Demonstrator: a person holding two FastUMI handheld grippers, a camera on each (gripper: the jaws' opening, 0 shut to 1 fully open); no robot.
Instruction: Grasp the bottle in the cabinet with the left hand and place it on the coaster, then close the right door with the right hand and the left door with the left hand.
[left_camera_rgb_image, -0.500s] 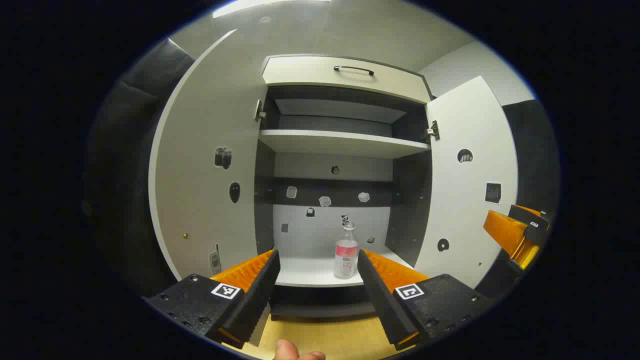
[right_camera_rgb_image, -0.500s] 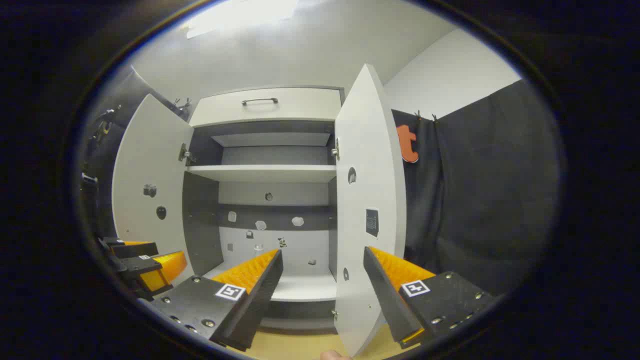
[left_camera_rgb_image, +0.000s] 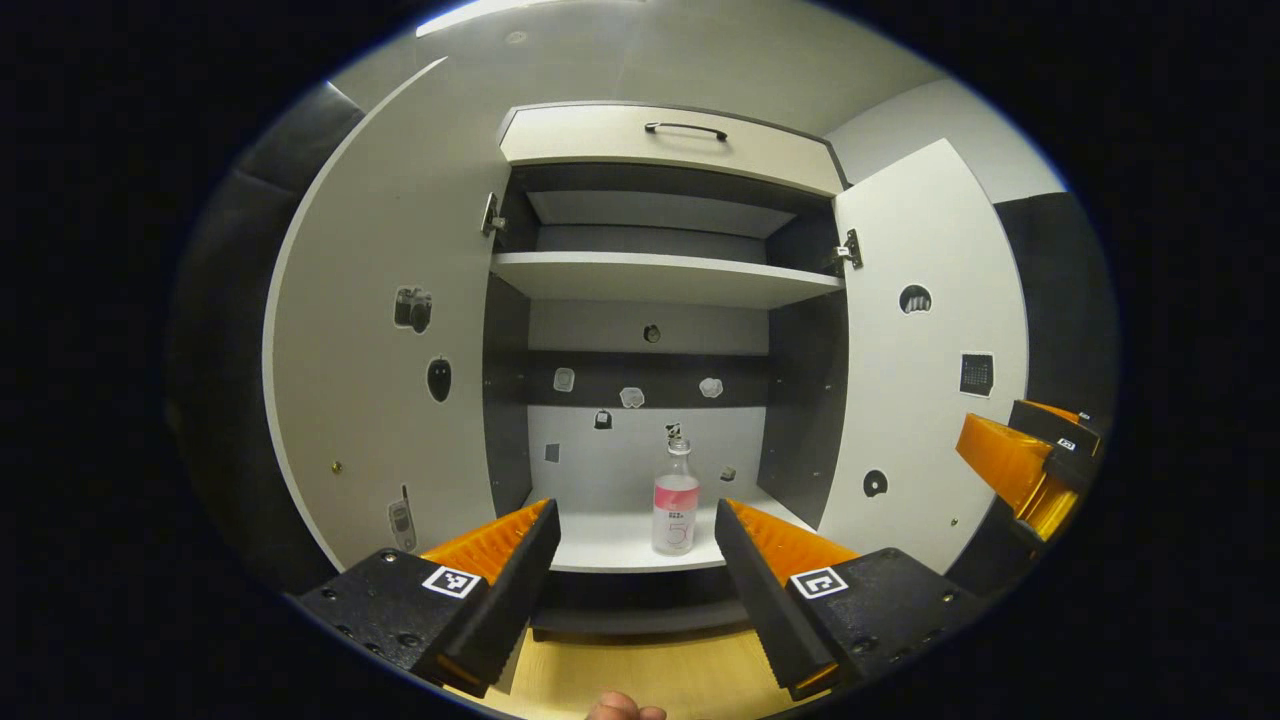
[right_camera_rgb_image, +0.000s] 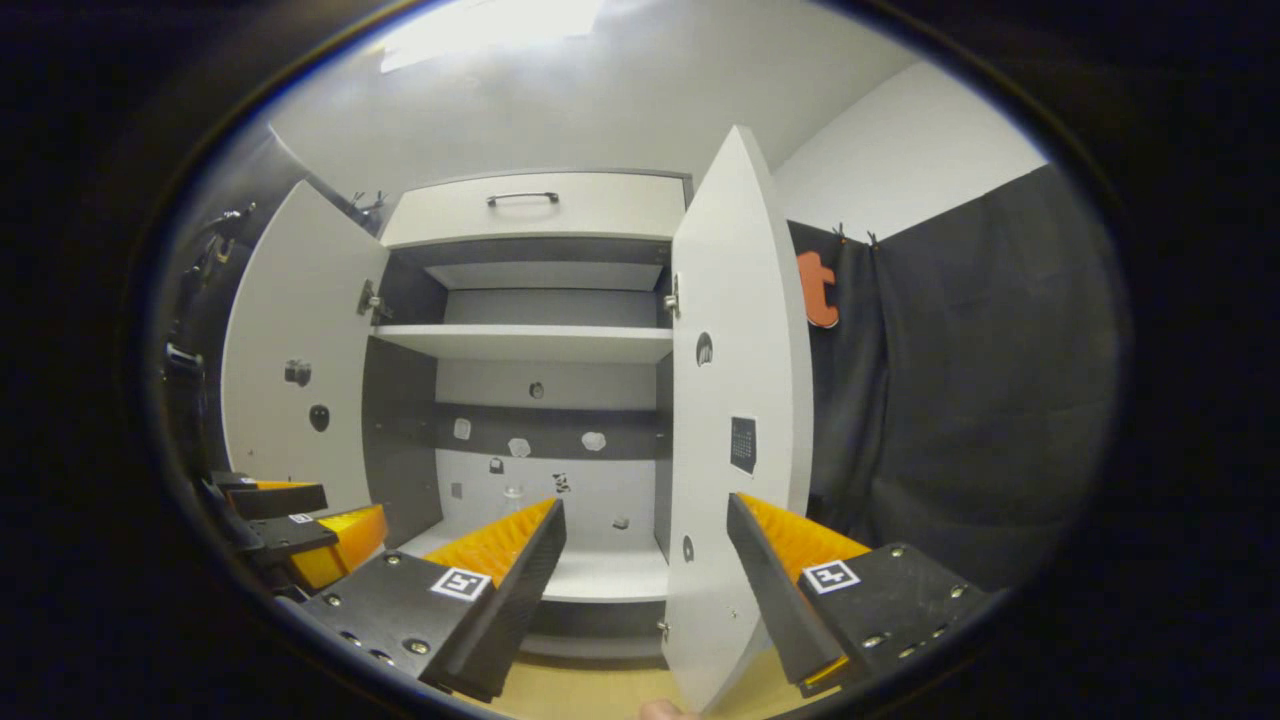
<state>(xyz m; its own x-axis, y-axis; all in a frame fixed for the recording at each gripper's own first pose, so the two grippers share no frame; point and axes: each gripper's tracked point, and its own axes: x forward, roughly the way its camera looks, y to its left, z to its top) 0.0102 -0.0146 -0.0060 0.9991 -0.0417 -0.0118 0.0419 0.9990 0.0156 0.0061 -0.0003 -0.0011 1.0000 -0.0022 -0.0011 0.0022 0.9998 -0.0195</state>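
A clear bottle (left_camera_rgb_image: 675, 500) with a pink label stands upright on the cabinet's bottom shelf (left_camera_rgb_image: 620, 545). My left gripper (left_camera_rgb_image: 635, 530) is open in front of the shelf, some way short of the bottle, which sits between the two fingers in the left gripper view. Both doors hang open: the left door (left_camera_rgb_image: 390, 330) and the right door (left_camera_rgb_image: 925, 370). My right gripper (right_camera_rgb_image: 645, 535) is open, and the right door's edge (right_camera_rgb_image: 735, 420) stands between its fingers. In the right gripper view only the bottle's cap (right_camera_rgb_image: 514, 492) peeks above a finger. The right gripper (left_camera_rgb_image: 1030, 460) also shows at the far right of the left gripper view.
An upper shelf (left_camera_rgb_image: 660, 275) and a drawer with a dark handle (left_camera_rgb_image: 685, 130) sit above. A wooden tabletop (left_camera_rgb_image: 640, 675) lies below the cabinet. A fingertip (left_camera_rgb_image: 622, 710) shows at the bottom edge. Black cloth (right_camera_rgb_image: 960, 400) hangs to the right of the cabinet.
My left gripper has shifted a little, so the cabinet and bottle sit slightly lower-left and smaller in its view. The right gripper has barely moved. Both stay open.
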